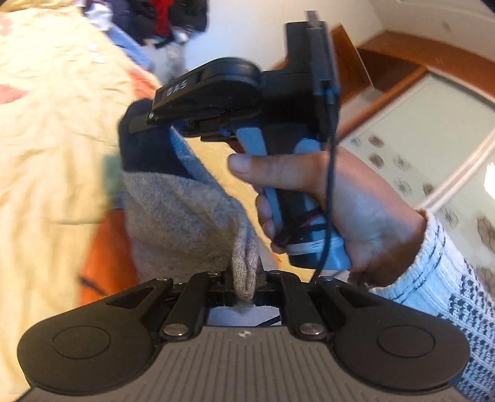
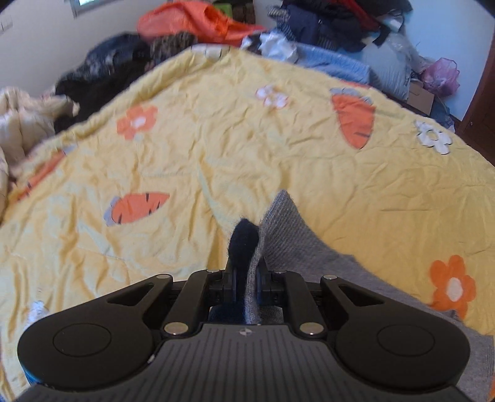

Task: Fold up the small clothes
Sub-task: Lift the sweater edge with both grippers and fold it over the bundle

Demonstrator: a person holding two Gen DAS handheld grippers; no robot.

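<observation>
A small grey knit garment (image 1: 182, 216) with a dark navy end (image 1: 145, 151) hangs stretched in the air between my two grippers. My left gripper (image 1: 246, 283) is shut on its grey edge. My right gripper (image 1: 145, 119), held in a hand, is shut on the navy end; in the right wrist view the right gripper (image 2: 246, 275) pinches the navy tip (image 2: 243, 241) and grey cloth (image 2: 297, 247). The garment is above a yellow quilt (image 2: 278, 160) with carrot and flower prints.
Piles of clothes (image 2: 324, 24) and an orange item (image 2: 198, 23) lie at the far edge of the bed. A dark heap (image 2: 102, 68) sits at the back left. A wooden-framed glass door (image 1: 417, 123) is behind the right hand.
</observation>
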